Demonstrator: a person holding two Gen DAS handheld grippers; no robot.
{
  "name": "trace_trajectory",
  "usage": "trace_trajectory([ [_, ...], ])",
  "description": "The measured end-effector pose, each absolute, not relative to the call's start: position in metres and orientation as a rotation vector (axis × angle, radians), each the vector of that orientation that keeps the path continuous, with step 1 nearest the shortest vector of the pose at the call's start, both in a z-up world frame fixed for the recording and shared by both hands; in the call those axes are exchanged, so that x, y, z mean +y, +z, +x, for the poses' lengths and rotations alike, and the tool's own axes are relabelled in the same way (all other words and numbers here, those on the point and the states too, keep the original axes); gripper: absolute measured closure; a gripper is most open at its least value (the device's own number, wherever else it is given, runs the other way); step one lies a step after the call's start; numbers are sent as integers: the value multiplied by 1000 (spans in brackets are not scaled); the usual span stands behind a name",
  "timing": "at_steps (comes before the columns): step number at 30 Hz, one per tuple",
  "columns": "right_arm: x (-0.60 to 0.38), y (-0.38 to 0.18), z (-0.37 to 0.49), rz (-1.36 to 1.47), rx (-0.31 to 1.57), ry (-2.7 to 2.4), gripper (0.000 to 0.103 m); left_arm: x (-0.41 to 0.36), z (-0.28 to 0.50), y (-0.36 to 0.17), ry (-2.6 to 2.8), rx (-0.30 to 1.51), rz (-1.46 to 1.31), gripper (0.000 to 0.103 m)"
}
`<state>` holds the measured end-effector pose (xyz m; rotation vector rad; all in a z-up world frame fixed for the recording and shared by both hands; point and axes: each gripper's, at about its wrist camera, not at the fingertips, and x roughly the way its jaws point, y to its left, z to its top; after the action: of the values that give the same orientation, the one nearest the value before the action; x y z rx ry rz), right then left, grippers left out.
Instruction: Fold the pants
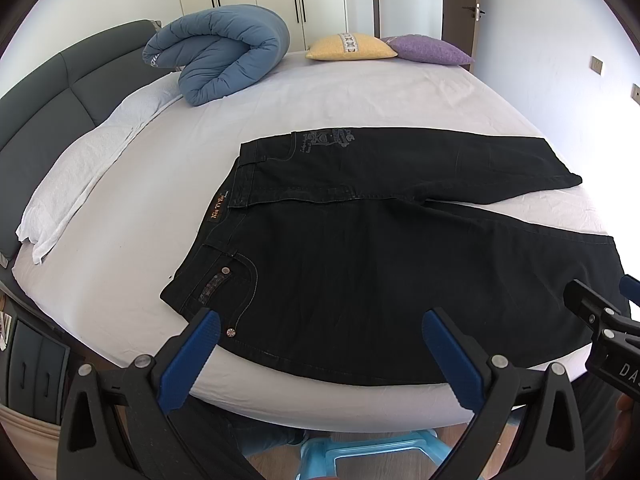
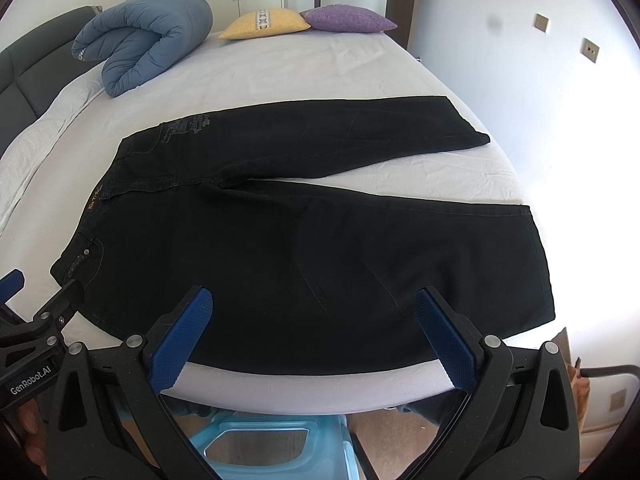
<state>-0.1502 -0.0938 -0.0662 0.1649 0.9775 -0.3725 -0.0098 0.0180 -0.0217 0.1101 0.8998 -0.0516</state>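
Observation:
Black jeans (image 1: 360,248) (image 2: 304,240) lie flat on the white bed, waistband to the left, both legs spread apart toward the right. My left gripper (image 1: 322,322) hovers open over the near edge of the jeans by the front pocket, nothing between its blue pads (image 1: 188,360). My right gripper (image 2: 314,300) is open too, over the near leg's thigh, holding nothing. Each gripper shows at the edge of the other's view: the right gripper (image 1: 600,312) on the right, the left gripper (image 2: 36,300) on the left.
A rolled blue duvet (image 1: 224,56) lies at the back left, a yellow cushion (image 1: 352,46) and a purple cushion (image 1: 432,50) at the far end. White pillows (image 1: 88,168) line the grey headboard (image 1: 60,88). A light-blue plastic stool (image 2: 256,448) stands below the bed's near edge.

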Motion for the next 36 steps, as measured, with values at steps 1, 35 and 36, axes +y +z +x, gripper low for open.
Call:
trace_trajectory([
  [1,-94,-66,-150,165,978,-373,0,17,-8,-21,-52,902,110,0],
  [35,-90,-73,-148,170,984,-362,0,18,-5,-25,-61,904,142,0],
  [36,-90,-73,-147,170,986,-361,0,17,-3,-25,-63,902,148,0],
])
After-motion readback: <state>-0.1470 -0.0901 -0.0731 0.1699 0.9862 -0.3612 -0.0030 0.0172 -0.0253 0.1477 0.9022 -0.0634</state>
